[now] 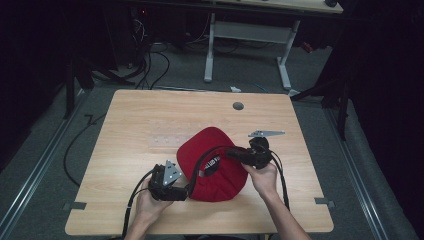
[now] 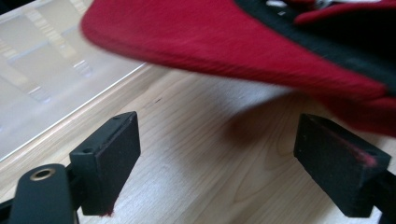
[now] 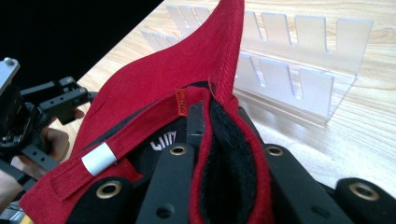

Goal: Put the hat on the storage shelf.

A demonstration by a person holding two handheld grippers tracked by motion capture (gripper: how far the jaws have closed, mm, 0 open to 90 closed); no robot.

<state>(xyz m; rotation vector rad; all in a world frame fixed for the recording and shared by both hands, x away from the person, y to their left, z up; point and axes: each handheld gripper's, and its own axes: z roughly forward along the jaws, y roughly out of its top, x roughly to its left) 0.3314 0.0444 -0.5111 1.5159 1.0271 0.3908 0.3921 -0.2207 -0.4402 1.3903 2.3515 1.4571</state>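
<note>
A red cap (image 1: 215, 165) lies upside down on the wooden table (image 1: 140, 115), its black lining facing up. My right gripper (image 1: 229, 151) reaches in from the right and is shut on the cap's back rim; in the right gripper view the red band and black lining (image 3: 224, 158) are pinched between the jaws of the right gripper (image 3: 212, 126). My left gripper (image 1: 186, 191) sits at the cap's near left edge. In the left gripper view the left gripper (image 2: 224, 154) is open, low over the wood, with the cap's red edge (image 2: 224, 42) just beyond and above the jaws.
A clear slotted acrylic rack (image 3: 289, 70) stands on the table behind the cap, faint in the high view as a clear rack (image 1: 170, 140). A grey grommet (image 1: 238, 106) sits near the far edge. A second desk (image 1: 250, 30) and floor cables lie beyond.
</note>
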